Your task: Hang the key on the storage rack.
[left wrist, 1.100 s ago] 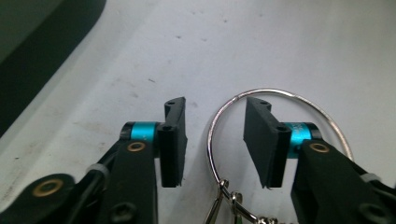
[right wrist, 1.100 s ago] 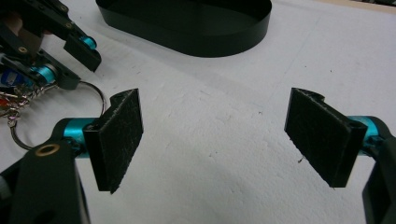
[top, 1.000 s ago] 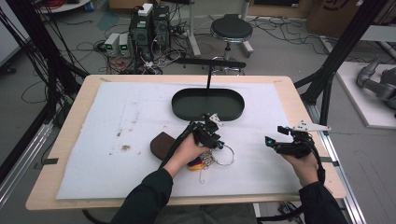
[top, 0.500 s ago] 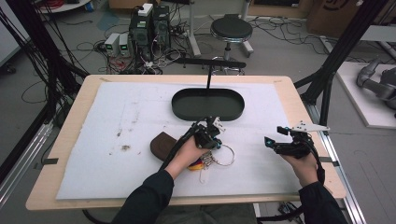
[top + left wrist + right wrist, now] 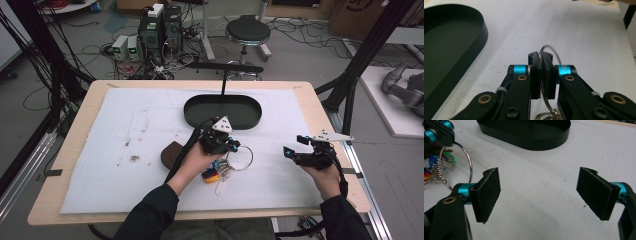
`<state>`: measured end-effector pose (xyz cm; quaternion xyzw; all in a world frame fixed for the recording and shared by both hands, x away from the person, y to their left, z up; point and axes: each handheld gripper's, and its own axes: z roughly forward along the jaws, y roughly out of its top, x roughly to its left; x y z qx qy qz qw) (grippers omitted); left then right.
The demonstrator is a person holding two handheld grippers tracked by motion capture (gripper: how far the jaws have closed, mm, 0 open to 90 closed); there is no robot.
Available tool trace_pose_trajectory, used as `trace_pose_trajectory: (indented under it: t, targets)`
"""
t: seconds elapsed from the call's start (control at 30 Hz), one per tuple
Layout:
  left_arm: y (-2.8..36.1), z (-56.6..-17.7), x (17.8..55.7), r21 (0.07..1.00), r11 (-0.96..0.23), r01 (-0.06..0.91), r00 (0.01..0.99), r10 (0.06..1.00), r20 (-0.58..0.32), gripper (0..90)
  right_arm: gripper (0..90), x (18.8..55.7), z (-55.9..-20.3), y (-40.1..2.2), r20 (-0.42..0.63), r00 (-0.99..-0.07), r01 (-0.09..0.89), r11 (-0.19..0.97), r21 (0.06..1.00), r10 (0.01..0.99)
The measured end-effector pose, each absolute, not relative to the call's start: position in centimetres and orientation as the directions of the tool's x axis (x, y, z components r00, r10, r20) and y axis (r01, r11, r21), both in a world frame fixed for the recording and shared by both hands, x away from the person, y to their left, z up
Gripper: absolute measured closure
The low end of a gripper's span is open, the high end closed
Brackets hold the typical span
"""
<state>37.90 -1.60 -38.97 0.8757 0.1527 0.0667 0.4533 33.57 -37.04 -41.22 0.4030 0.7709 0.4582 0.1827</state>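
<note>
Left hand-held gripper (image 5: 231, 145) is clamped on the key ring (image 5: 549, 51) by a thin edge; right hand-held gripper (image 5: 539, 195) gapes wide, empty. That wire could easily slip out sideways if tugged.

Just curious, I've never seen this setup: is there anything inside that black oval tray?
The black tray looks empty: its dark floor is bare where visible. The left gripper, shut on a wire ring, covers only its near edge.
</note>
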Motion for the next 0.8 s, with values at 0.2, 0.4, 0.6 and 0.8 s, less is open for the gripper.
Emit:
trace_pose_trajectory:
  t: [0.2, 0.4, 0.6, 0.8]
  targets:
    - [-0.5, -38.5, 36.8, 0.840, -0.511, 0.183, 0.957, 0.290, -0.032, 86.0, 19.9, 33.6, -41.2, -37.0, 0.087, -0.610, 0.452, 0.256, 0.854, 0.788]
    - [-0.2, -38.7, 36.2, 0.831, -0.524, 0.185, 0.961, 0.273, -0.041, 85.8, 19.9, 33.6, -41.3, -36.9, 0.087, -0.612, 0.453, 0.259, 0.853, 0.786]
    - [-0.5, -39.4, 36.1, 0.797, -0.575, 0.184, 0.965, 0.259, -0.036, 84.3, 19.9, 33.6, -41.3, -36.9, 0.086, -0.614, 0.453, 0.261, 0.852, 0.785]
    - [-0.4, -39.6, 36.1, 0.794, -0.575, 0.197, 0.964, 0.260, -0.051, 86.1, 19.9, 33.6, -41.3, -36.9, 0.087, -0.614, 0.453, 0.260, 0.853, 0.784]
